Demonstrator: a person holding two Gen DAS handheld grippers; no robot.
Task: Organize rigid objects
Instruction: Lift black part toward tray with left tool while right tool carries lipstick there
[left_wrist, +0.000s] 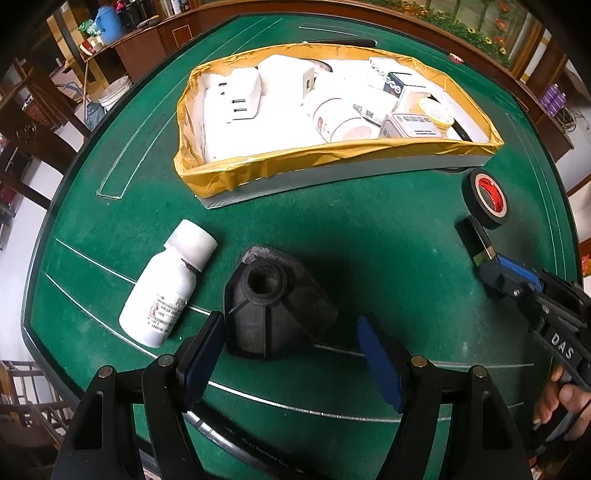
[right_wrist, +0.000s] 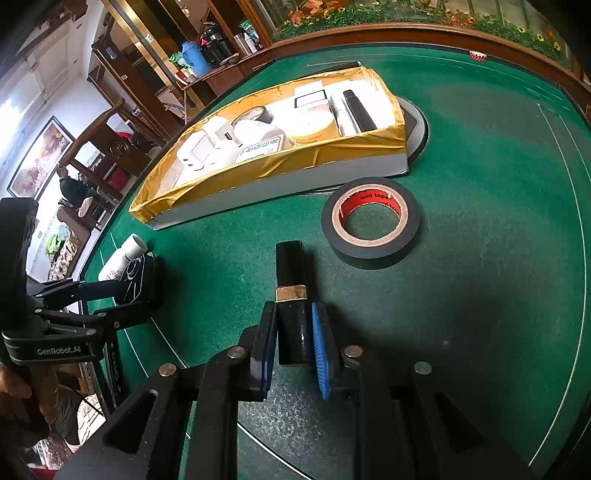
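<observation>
green felt covers a round table (left_wrist: 369, 229) edged in dark wood, with wooden shelving and chairs crowding the room behind it. toward the far side of the felt sits a long box (right_wrist: 280, 177) with grey walls and a rim wrapped in yellow tape, already filled with white chargers, small cartons, a white jar and a black tube. just beside the box's near corner a roll of black tape (right_wrist: 370, 221) with a red core lies flat on the felt. closer in, a black cone-shaped piece (left_wrist: 273, 302) with a round socket in its top stands on the felt, and a white bottle (left_wrist: 170, 284) lies on its side just to the left of it. the left gripper (left_wrist: 291, 350) hangs over the cone, jaws spread wide to either side of it, the pads not pressing on it. the right gripper (right_wrist: 294, 343) is pinched on the lower end of a black lipstick tube (right_wrist: 291, 280) with a gold band, the tube pointing toward the tape roll, near it but apart. a hand (left_wrist: 565, 406) grips the right gripper's handle at the frame's edge.
</observation>
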